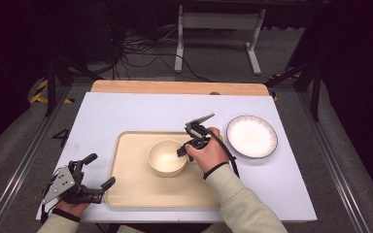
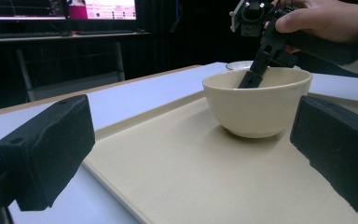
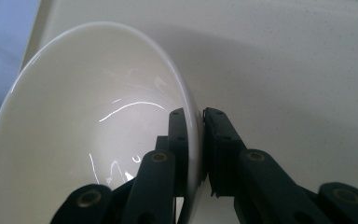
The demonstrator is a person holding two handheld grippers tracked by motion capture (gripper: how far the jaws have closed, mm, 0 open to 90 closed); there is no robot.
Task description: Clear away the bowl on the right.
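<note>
A cream bowl (image 1: 166, 158) stands empty on a beige tray (image 1: 136, 187) in the middle of the table. My right gripper (image 1: 183, 150) is shut on the bowl's right rim, one jaw inside and one outside; the right gripper view shows the bowl wall (image 3: 98, 116) pinched between the pads (image 3: 216, 140). My left gripper (image 1: 99, 170) is open at the tray's front left edge, with nothing between its jaws. In the left gripper view the bowl (image 2: 256, 100) sits ahead on the tray (image 2: 177, 172), with the right gripper (image 2: 251, 79) reaching into it.
A white plate with a dark rim (image 1: 251, 136) lies right of the tray on the white table top (image 1: 126, 109). A wooden strip (image 1: 175, 87) runs along the table's far edge. Cables and a stand lie on the floor beyond.
</note>
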